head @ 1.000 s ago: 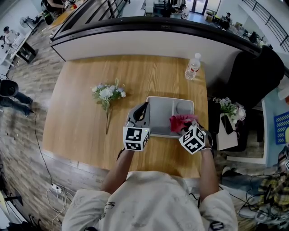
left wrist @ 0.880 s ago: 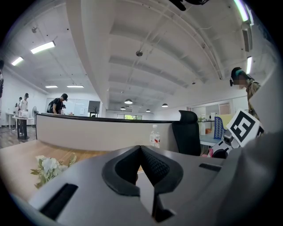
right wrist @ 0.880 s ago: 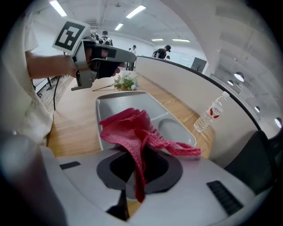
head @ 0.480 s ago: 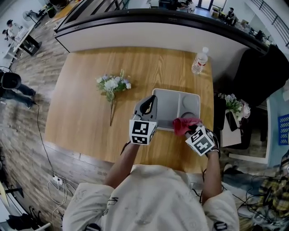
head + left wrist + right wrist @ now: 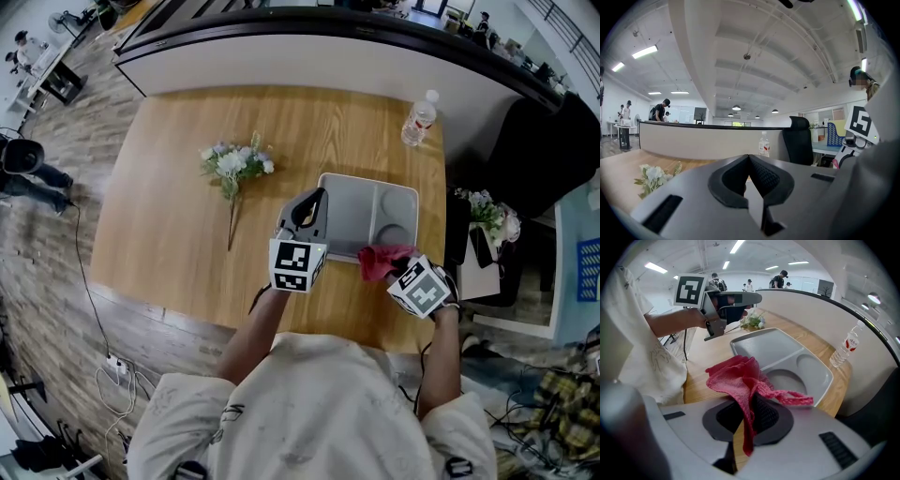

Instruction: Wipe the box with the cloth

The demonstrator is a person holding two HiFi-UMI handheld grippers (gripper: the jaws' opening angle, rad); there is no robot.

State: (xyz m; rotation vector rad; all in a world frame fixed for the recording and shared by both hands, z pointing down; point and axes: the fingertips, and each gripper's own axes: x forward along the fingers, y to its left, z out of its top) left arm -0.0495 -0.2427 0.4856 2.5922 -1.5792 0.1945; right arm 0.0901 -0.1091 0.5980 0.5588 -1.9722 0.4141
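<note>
While the right tool [image 5: 747, 420] pinches the red cloth [image 5: 738, 376] above the near edge of the grey box [image 5: 354, 208] (a compartmented tray on the desk [image 5: 178, 225]), the left tool [image 5: 749, 165] is closed on nothing, seemingly beside the box's left rim.

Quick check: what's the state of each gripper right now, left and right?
Left gripper: jaws closed, nothing between them.
Right gripper: jaws closed on the red cloth.

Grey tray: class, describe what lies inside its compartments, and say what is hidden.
The grey tray shows only bare compartments. The red cloth, held in the right gripper, hangs over its near part, so what lies beneath there is hidden.
</note>
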